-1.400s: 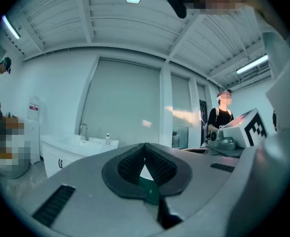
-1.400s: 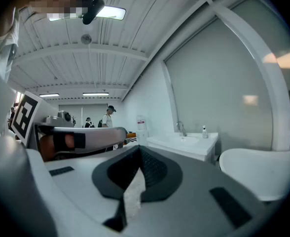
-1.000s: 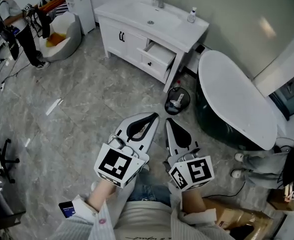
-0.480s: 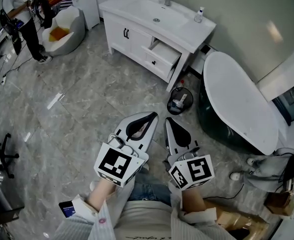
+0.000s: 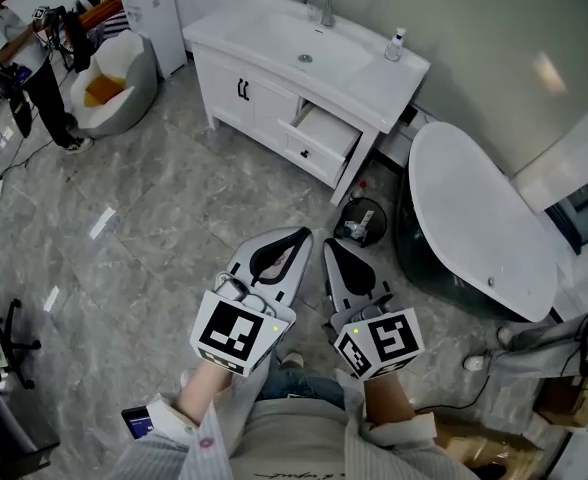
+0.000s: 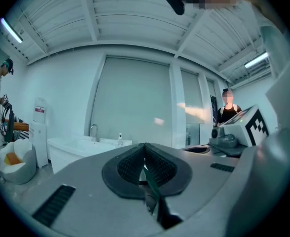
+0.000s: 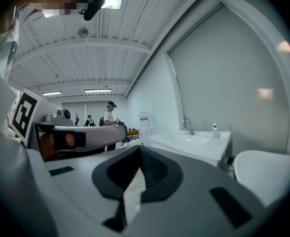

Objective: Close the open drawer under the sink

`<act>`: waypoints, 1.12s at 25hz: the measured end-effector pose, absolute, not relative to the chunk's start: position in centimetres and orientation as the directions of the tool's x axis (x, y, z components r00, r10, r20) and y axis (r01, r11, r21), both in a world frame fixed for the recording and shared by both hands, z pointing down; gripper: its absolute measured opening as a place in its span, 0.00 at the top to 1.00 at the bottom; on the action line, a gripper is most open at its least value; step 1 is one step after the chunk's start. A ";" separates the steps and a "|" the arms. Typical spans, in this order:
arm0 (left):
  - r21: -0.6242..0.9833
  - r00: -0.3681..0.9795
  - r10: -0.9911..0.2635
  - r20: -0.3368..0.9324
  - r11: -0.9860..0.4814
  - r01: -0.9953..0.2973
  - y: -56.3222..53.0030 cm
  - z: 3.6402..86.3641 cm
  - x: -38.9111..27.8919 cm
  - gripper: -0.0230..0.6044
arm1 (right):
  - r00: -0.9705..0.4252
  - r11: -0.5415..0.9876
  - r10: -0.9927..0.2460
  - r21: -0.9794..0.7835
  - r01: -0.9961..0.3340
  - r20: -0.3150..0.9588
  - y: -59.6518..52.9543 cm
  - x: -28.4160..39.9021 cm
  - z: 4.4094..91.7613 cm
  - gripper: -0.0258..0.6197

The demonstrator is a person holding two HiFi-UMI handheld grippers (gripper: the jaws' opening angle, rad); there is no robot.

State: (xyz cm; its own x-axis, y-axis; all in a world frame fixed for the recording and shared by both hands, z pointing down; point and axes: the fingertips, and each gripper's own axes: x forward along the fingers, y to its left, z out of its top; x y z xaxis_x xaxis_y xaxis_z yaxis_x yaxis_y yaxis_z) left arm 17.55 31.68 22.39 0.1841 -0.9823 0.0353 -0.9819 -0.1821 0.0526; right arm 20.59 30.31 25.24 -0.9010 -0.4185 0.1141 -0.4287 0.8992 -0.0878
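Observation:
A white vanity (image 5: 259, 93) with a sink (image 5: 304, 46) stands at the far wall. Its top right drawer (image 5: 324, 133) is pulled out, showing a bare white inside. Both grippers hover side by side over the floor, well short of the drawer, pointing towards it. My left gripper (image 5: 299, 234) is shut with nothing in it, and its pads meet in the left gripper view (image 6: 145, 145). The right gripper (image 5: 330, 244) is likewise shut and holds nothing (image 7: 138, 147). The vanity (image 6: 81, 149) shows far off beyond the left jaws and again (image 7: 194, 143) beyond the right ones.
A white bathtub (image 5: 479, 218) lies right of the vanity, with a small black bin (image 5: 359, 221) on the floor between them. A soap bottle (image 5: 397, 43) stands on the counter. At far left are a person (image 5: 14, 53), a white tub (image 5: 109, 83) and a water dispenser (image 5: 154, 13).
The head view has shifted a little, so the vanity sits slightly lower in the picture. Both grippers stay shut, side by side. The person at far left has moved further left.

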 end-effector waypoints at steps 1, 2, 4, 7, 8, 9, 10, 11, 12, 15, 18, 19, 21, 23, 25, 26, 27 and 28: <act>0.045 0.186 -0.982 0.040 -0.184 -0.982 30.8 22.3 16.7 0.94 | -0.900 0.898 -0.419 -0.091 -0.430 0.116 29.5 19.7 25.3 0.95; 0.038 0.187 -0.982 0.041 -0.185 -0.982 30.0 22.3 15.8 0.94 | -0.900 0.897 -0.420 -0.094 -0.431 0.117 28.7 18.9 25.4 0.95; 0.030 0.190 -0.981 0.040 -0.188 -0.982 28.5 22.2 14.0 0.94 | -0.898 0.895 -0.423 -0.098 -0.434 0.118 27.2 17.2 25.5 0.95; 0.032 0.198 -0.979 0.046 -0.196 -0.980 26.6 22.1 11.4 0.94 | -0.895 0.891 -0.430 -0.102 -0.442 0.120 25.1 14.6 25.5 0.95; 0.036 0.203 -0.978 0.050 -0.201 -0.979 26.0 22.1 10.6 0.94 | -0.893 0.889 -0.433 -0.103 -0.445 0.120 24.5 13.8 25.4 0.95; 0.040 0.208 -0.977 0.053 -0.206 -0.978 25.6 22.2 9.8 0.94 | -0.891 0.888 -0.437 -0.103 -0.449 0.120 24.0 13.0 25.4 0.95; 0.041 0.212 -0.976 0.054 -0.210 -0.977 25.1 22.2 9.0 0.94 | -0.889 0.885 -0.442 -0.102 -0.454 0.119 23.5 12.3 25.3 0.95; 0.040 0.216 -0.975 0.053 -0.214 -0.976 24.7 22.2 8.2 0.94 | -0.887 0.883 -0.447 -0.103 -0.459 0.117 23.1 11.6 25.2 0.94; 0.038 0.220 -0.974 0.052 -0.218 -0.975 24.2 22.2 7.4 0.94 | -0.885 0.880 -0.452 -0.107 -0.463 0.114 22.6 10.9 25.3 0.95; 0.016 0.226 -0.973 0.050 -0.225 -0.974 23.0 22.3 5.1 0.94 | -0.876 0.868 -0.470 -0.122 -0.480 0.104 21.3 9.1 25.2 0.95; 0.012 0.229 -0.972 0.052 -0.229 -0.973 22.4 22.4 3.0 0.94 | -0.863 0.852 -0.496 -0.136 -0.505 0.098 20.3 7.8 25.5 0.94; 0.012 0.228 -0.972 0.052 -0.227 -0.974 22.3 22.5 2.3 0.94 | -0.860 0.849 -0.501 -0.136 -0.511 0.099 20.2 7.4 25.6 0.95; 0.020 0.224 -0.973 0.054 -0.223 -0.975 22.1 22.7 1.2 0.94 | -0.856 0.847 -0.506 -0.127 -0.516 0.106 19.9 6.6 25.7 0.95; 0.034 0.221 -0.974 0.058 -0.219 -0.975 21.9 22.8 0.3 0.94 | -0.853 0.845 -0.509 -0.119 -0.521 0.118 19.7 6.0 25.9 0.95; 0.045 0.216 -0.974 0.061 -0.214 -0.976 21.6 22.8 -0.5 0.94 | -0.848 0.842 -0.513 -0.115 -0.527 0.131 19.3 5.6 26.1 0.95; 0.044 0.213 -0.975 0.060 -0.211 -0.977 21.3 22.9 -0.9 0.94 | -0.846 0.840 -0.514 -0.116 -0.530 0.138 19.1 5.4 26.3 0.95; 0.042 0.211 -0.976 0.060 -0.208 -0.977 21.1 23.0 -1.3 0.94 | -0.845 0.839 -0.515 -0.116 -0.531 0.145 18.8 5.1 26.5 0.95; 0.042 0.211 -0.976 0.062 -0.208 -0.977 20.7 23.1 -1.7 0.94 | -0.843 0.838 -0.516 -0.116 -0.533 0.151 18.4 4.9 26.7 0.95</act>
State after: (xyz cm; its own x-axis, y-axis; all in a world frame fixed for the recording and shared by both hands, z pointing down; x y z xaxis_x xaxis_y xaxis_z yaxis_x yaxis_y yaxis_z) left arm -1.66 20.74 23.13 0.2105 -0.9756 0.0621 -0.9772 -0.2082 0.0424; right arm 4.93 18.41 26.68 -0.8433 -0.5159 0.1506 -0.5333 0.8380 -0.1159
